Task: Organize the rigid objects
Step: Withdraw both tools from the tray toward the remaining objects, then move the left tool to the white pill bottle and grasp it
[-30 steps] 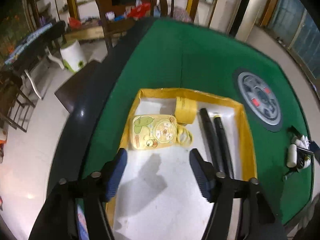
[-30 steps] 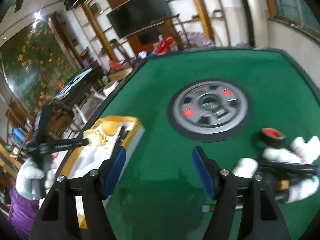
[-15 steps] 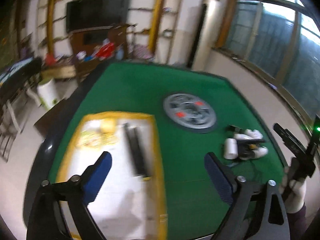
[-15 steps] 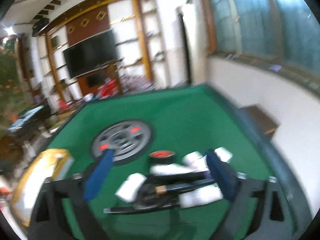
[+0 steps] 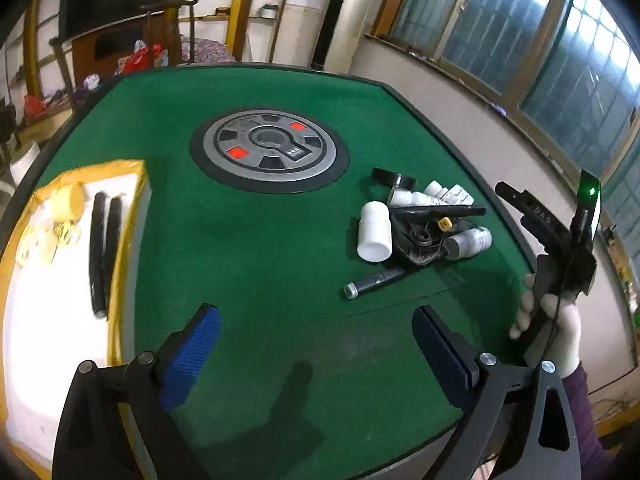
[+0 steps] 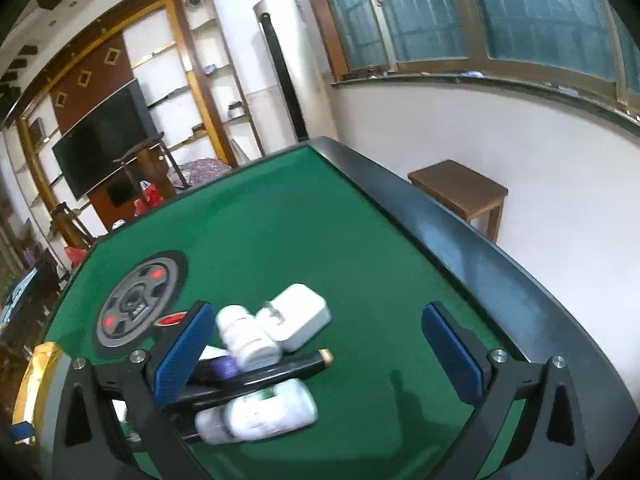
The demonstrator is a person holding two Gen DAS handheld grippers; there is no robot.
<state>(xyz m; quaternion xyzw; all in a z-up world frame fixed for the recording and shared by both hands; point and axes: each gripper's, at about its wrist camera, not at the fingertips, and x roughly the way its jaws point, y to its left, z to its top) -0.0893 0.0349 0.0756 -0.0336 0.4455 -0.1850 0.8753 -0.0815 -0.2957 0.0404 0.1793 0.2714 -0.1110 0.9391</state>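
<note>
Green desk (image 5: 260, 240), pile of loose items on its right side: white bottle (image 5: 374, 231), black tool (image 5: 424, 236), a dark pen (image 5: 374, 282) lying just clear of the heap, more small bottles behind. Tray (image 5: 124, 216) with yellow rim at the left edge, two black rods (image 5: 105, 240) and a yellow roll (image 5: 68, 200) already in it.

Left gripper (image 5: 316, 344) hangs over bare felt between tray and pile; its jaws have just been opening and stand wide, nothing between them. Right gripper (image 6: 320, 348) hovers over the pile, jaws likewise just opened to full width, empty. In its view a bottle (image 6: 248, 336), a white adapter (image 6: 300, 316) and a black stick (image 6: 272, 372) sit between the pads, untouched.

Step in hand, as I judge it: pick the next piece from the pile for the tray.

Doing it well:
- Take an outlier first. The pen is free of the heap.
- Bottles are round and will likely roll; close across the body, not the cap.
- Stick lies over other items, so lifting it may drag neighbours.
- Right gripper view is blurred; settle before closing.
</note>
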